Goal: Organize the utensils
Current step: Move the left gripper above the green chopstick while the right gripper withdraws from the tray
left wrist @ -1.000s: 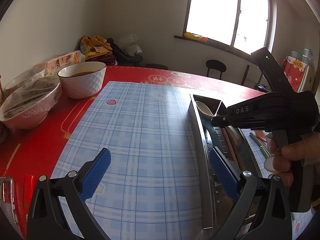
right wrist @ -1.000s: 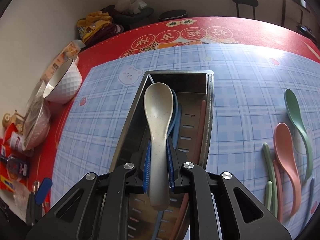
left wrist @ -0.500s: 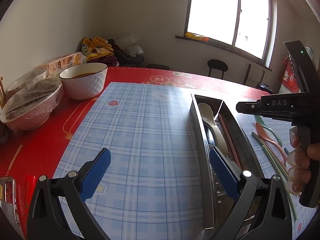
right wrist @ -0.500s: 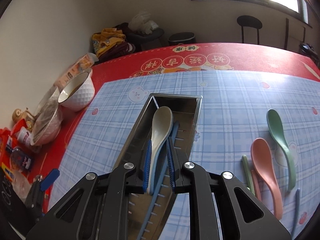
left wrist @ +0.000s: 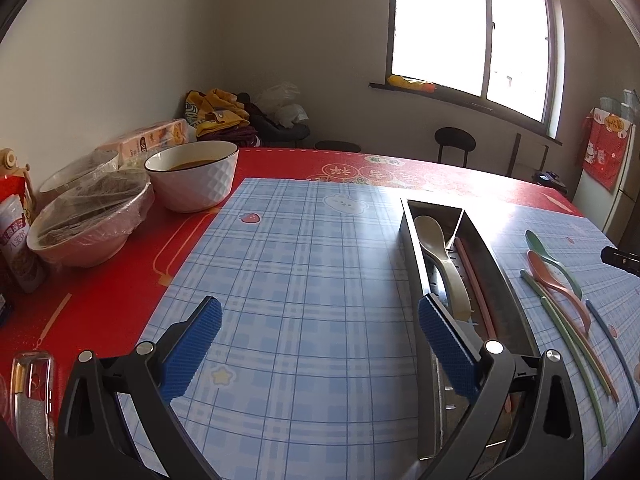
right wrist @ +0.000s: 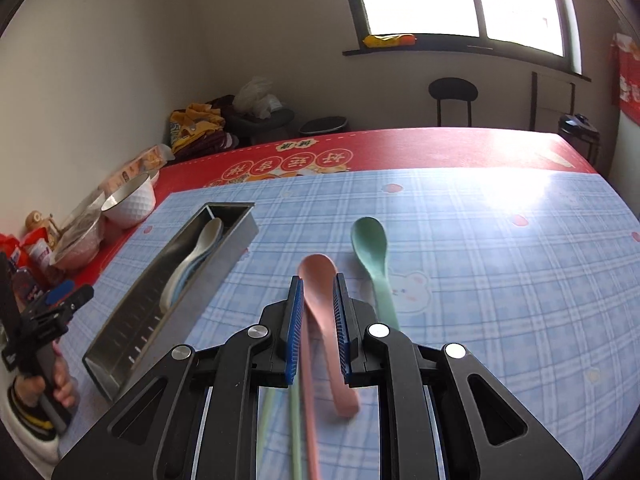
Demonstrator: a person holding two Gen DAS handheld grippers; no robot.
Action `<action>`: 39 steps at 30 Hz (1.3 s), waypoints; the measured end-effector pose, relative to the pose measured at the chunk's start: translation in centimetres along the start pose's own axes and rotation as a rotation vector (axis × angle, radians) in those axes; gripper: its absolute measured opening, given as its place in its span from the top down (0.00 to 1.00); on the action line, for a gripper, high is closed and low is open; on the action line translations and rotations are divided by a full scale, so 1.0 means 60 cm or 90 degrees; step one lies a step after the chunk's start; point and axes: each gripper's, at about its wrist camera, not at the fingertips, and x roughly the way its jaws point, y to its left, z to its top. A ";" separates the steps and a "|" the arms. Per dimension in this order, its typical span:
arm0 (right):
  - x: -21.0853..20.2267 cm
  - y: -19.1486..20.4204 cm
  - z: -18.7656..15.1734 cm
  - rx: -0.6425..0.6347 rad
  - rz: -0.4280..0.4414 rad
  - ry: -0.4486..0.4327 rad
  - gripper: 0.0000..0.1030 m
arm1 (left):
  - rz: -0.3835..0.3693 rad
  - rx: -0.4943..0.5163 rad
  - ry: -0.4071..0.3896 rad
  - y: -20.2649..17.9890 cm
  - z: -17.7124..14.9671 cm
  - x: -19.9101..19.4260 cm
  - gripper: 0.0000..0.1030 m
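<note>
Right tool (right wrist: pixel 318 280) hangs low over the blue checked mat (left wrist: pixel 300 260), jaws released and only a narrow gap apart. One pink spoon (right wrist: pixel 320 272) shows in that gap but lies flat on the mat, pads not pressing it, its handle smeared by blur. Just right of it lies one green spoon (right wrist: pixel 370 244), bowl pointing away. Under the tool run two green chopsticks (left wrist: pixel 568 344) and a pink one, with a single blue chopstick (left wrist: pixel 608 336) farthest right, all loose on the mat.

Left tool (left wrist: pixel 319 302) is spread wide and holds nothing. Its right finger sits over the near end of the one metal tray (right wrist: pixel 224 264), and a hand (right wrist: pixel 60 392) grips its handle.

The tray has two long compartments. The left one holds one white spoon (left wrist: pixel 432 240) lying on something pale blue. The right one holds a pink chopstick (left wrist: pixel 476 292); I cannot tell whether there is a second.

Bare mat stretches between the left tool's fingers and left of the tray, and beyond the green spoon to the sunlit far right corner. Three bowls crowd the red table (left wrist: pixel 120 280) at its left edge: one white bowl (left wrist: pixel 192 180) of brown liquid and two film-covered bowls (left wrist: pixel 88 220), well apart from the tray.
</note>
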 end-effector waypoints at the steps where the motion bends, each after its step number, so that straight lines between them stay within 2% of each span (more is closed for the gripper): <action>1: -0.007 -0.013 -0.007 -0.001 -0.005 0.000 0.84 | 0.008 0.007 -0.005 -0.004 0.001 -0.004 0.07; 5: -0.026 -0.048 -0.029 -0.018 -0.029 -0.002 0.84 | 0.032 0.006 -0.010 -0.019 0.006 -0.027 0.07; 8: -0.037 -0.070 -0.041 -0.024 -0.039 -0.008 0.84 | 0.014 -0.004 -0.020 -0.043 0.014 -0.056 0.07; 15: -0.055 -0.105 -0.058 -0.047 -0.050 -0.027 0.84 | -0.041 0.040 -0.042 -0.164 0.028 -0.110 0.07; 24: -0.056 -0.146 -0.064 -0.008 -0.019 -0.024 0.84 | -0.102 0.081 -0.045 -0.303 0.017 -0.132 0.07; 31: -0.060 -0.150 -0.064 -0.001 -0.006 -0.034 0.84 | -0.113 0.107 -0.027 -0.357 0.001 -0.124 0.07; 39: -0.061 -0.160 -0.064 0.013 0.004 -0.034 0.84 | -0.119 0.111 -0.010 -0.369 -0.003 -0.107 0.07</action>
